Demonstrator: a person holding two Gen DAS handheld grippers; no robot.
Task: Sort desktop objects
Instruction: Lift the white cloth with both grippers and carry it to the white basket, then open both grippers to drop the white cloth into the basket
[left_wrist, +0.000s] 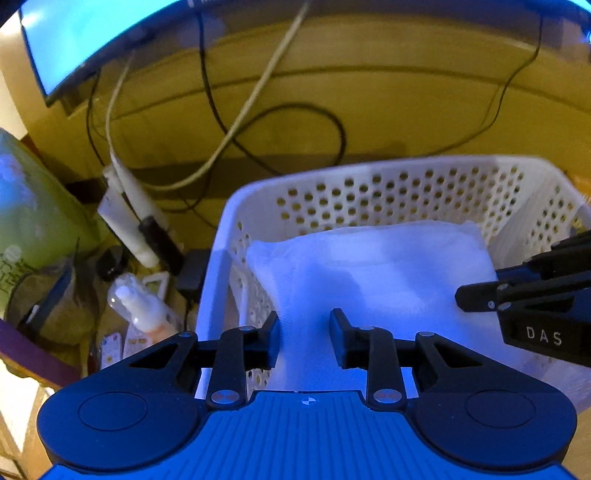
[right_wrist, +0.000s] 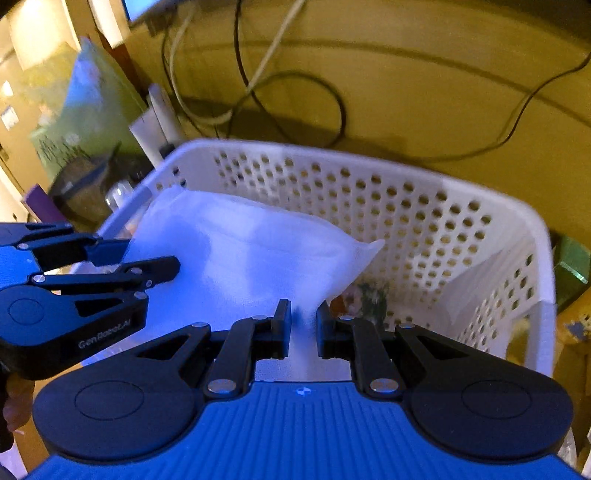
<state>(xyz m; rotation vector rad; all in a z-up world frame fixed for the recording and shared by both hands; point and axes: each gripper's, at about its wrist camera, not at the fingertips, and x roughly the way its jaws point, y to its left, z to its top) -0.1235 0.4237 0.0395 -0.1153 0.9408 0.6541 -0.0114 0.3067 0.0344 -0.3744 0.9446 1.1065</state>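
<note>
A soft white pack (left_wrist: 369, 273) lies in the white perforated basket (left_wrist: 406, 173). My left gripper (left_wrist: 304, 332) is over the pack's near left edge, its jaws closed on the white material between them. My right gripper (right_wrist: 303, 325) is shut on the pack's near corner, with the pack (right_wrist: 251, 251) stretching away to the left inside the basket (right_wrist: 461, 206). Each gripper shows in the other's view, the right one (left_wrist: 480, 295) at the pack's right edge and the left one (right_wrist: 144, 266) at its left edge. Small items lie on the basket floor beside the pack.
Left of the basket are a white power strip (left_wrist: 129, 221) with a black plug, a small spray bottle (left_wrist: 144, 310), blister packs and a green bag (left_wrist: 33, 206). Cables (left_wrist: 258, 122) loop across the yellow desk behind. A monitor (left_wrist: 74, 40) stands at the back left.
</note>
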